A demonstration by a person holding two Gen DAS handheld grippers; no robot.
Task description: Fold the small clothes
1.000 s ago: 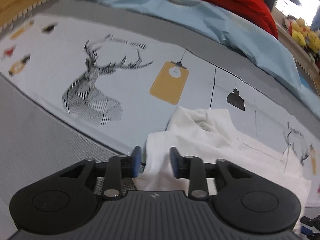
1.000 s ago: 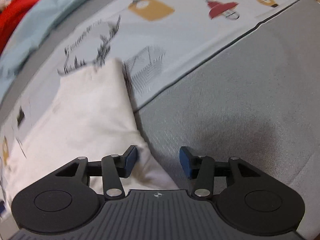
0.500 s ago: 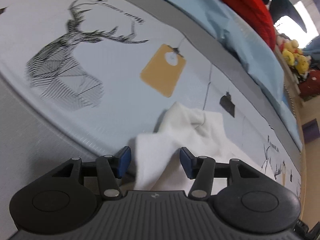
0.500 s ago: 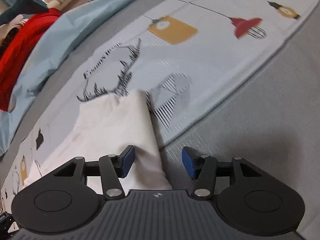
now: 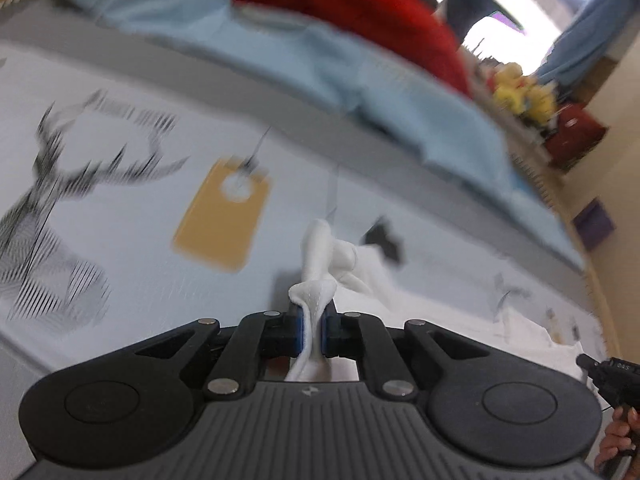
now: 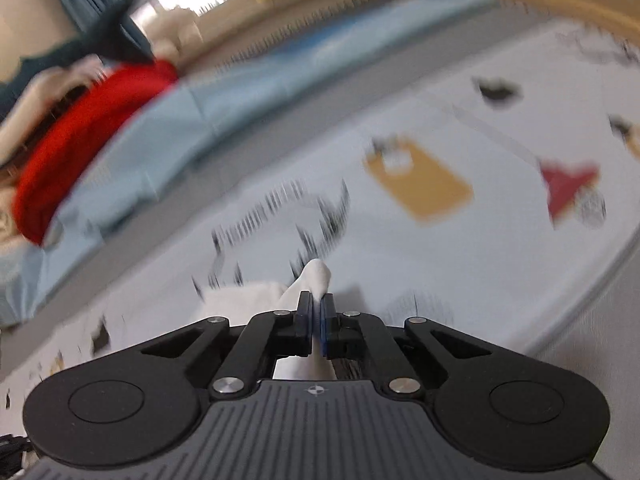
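A small white garment point(image 5: 362, 276) lies crumpled on a printed sheet point(image 5: 120, 208). My left gripper point(image 5: 312, 322) has its jaws closing, and its blue pads pinch a bunched fold of that white cloth, which sticks up just beyond the tips. In the right wrist view the same white garment point(image 6: 240, 300) spreads to the left. My right gripper point(image 6: 316, 308) has its jaws closing too, with a corner of the cloth point(image 6: 317, 274) squeezed between the pads and poking out past them. Both views are blurred by motion.
A light blue cloth point(image 5: 360, 92) and a red garment point(image 5: 352, 4) lie along the far side of the sheet. Yellow plush toys point(image 5: 520, 92) sit at the back right. A hand holding the other gripper point(image 5: 612, 376) shows at the lower right edge. Grey mattress fabric point(image 6: 600, 320) borders the sheet.
Both grippers stood open over the white garment's edges; now both have closed on the cloth. Both cameras have tilted upward, so more of the room behind shows.
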